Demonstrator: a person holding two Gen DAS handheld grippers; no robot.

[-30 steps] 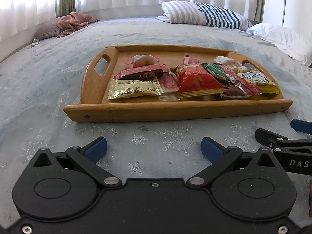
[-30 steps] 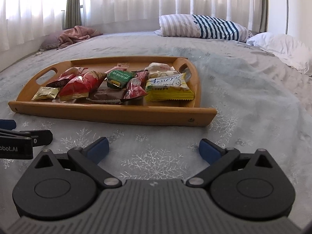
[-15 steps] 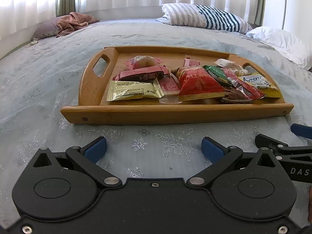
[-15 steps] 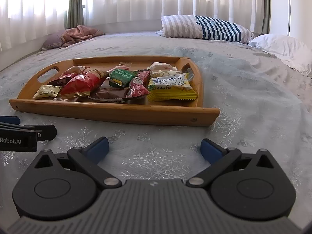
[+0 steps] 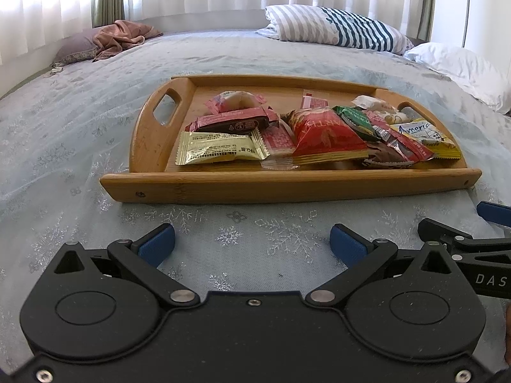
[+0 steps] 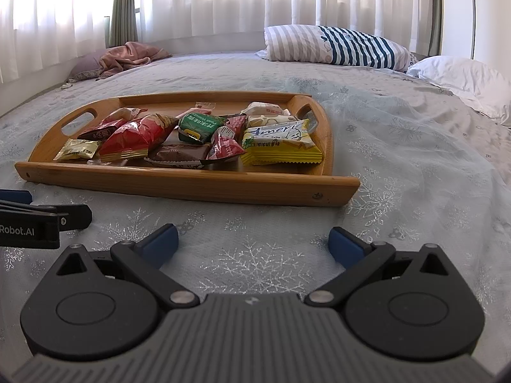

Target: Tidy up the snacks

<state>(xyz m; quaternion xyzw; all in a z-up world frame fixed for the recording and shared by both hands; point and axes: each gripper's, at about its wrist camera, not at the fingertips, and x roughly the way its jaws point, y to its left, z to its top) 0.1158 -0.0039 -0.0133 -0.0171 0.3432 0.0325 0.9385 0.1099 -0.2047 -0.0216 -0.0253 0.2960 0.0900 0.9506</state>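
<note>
A wooden tray [image 5: 287, 186] [image 6: 191, 183] with two cut-out handles lies on the bed and holds several wrapped snacks: a gold packet [image 5: 220, 151] [image 6: 78, 150], a red bag [image 5: 325, 137] [image 6: 137, 138], a green packet [image 5: 354, 119] [image 6: 199, 126], a brown bar [image 6: 179, 154] and a yellow packet [image 5: 428, 137] [image 6: 279, 143]. My left gripper [image 5: 252, 242] hangs open over the bedspread just short of the tray's near rim, nothing between its blue pads. My right gripper [image 6: 252, 242] is open too, empty, near the tray's right half. Each gripper shows at the edge of the other's view.
The bed has a pale blue snowflake bedspread [image 6: 415, 166]. A striped pillow [image 5: 335, 27] and a white pillow [image 5: 463, 67] lie at the far right, a pink cloth on a purple pillow [image 5: 121, 36] at the far left. White curtains hang behind.
Both grippers have drawn back slightly from the tray and shifted a little; the tray sits a bit farther and more centred in the left wrist view. Both stay open.
</note>
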